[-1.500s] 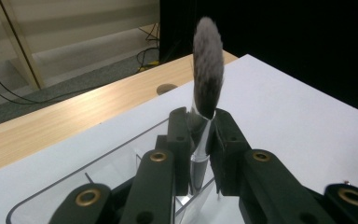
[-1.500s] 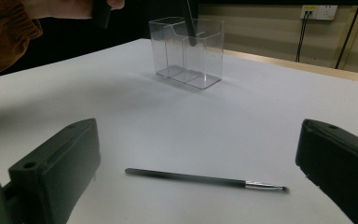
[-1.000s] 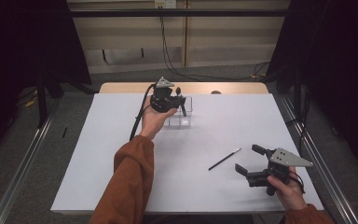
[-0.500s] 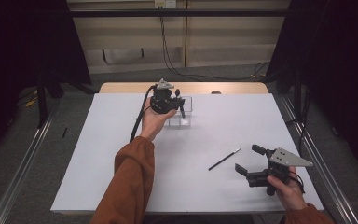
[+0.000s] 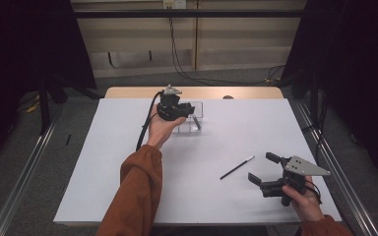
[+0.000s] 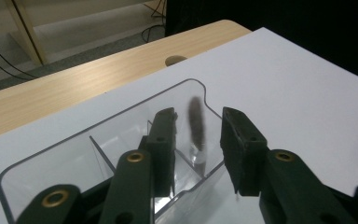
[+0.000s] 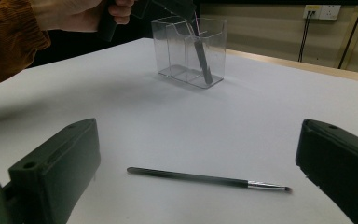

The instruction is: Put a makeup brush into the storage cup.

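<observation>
A clear plastic organizer (image 5: 195, 116) (image 7: 189, 51) stands at the back of the white table. A dark brush (image 6: 196, 123) (image 7: 203, 60) leans inside one of its compartments, bristles up. My left gripper (image 5: 189, 109) (image 6: 199, 116) hovers just over the organizer's rim (image 6: 98, 122). Its jaws have just been opening and now stand apart, with the brush between them but not touched by the pads. A thin dark brush (image 5: 236, 168) (image 7: 205, 178) lies flat on the table. My right gripper (image 5: 262, 167) (image 7: 200, 151) rests wide open just to its right, holding nothing.
The white sheet (image 5: 226, 137) covers the table, and a strip of bare wood (image 5: 211, 92) with a cable hole shows at the back. The left forearm in an orange sleeve (image 5: 138, 191) reaches up the table's middle. Metal rails (image 5: 24, 172) run along both sides.
</observation>
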